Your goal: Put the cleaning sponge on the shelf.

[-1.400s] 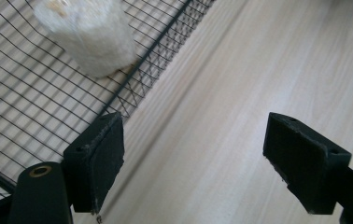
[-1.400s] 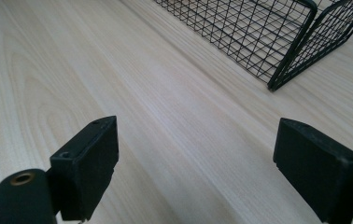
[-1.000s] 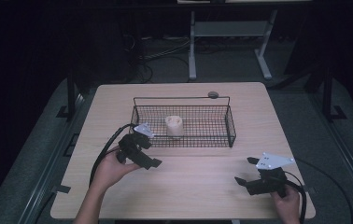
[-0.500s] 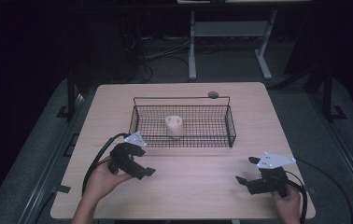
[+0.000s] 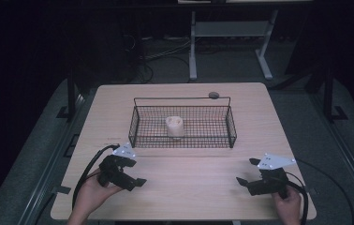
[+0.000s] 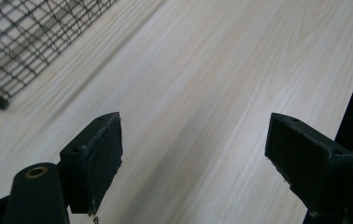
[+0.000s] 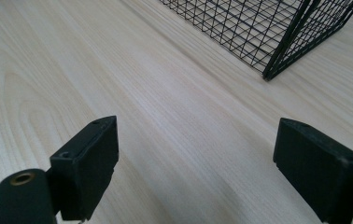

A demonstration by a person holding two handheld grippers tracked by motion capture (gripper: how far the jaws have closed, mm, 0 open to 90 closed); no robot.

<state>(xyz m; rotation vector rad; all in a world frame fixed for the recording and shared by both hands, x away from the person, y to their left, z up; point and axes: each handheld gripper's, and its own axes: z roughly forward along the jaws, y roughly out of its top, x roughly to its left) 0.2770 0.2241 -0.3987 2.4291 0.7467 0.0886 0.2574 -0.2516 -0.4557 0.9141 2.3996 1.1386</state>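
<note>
Resting wide-jawed on bare table (image 5: pixel 189 164), left tool (image 5: pixel 135 173) and right tool (image 5: pixel 245 173) (both empty) flank wire basket (image 5: pixel 137 124).

Cup (image 5: pixel 174 126) in wire basket (image 5: pixel 137 123) mid-table (image 5: pixel 194 183), small disc (image 5: pixel 213 95) behind basket

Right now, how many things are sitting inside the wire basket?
1. A small pale cup-like object sits near the middle of the wire basket, slightly left of centre. The mesh floor around it looks bare, and nothing seems hidden behind the open walls.
</note>
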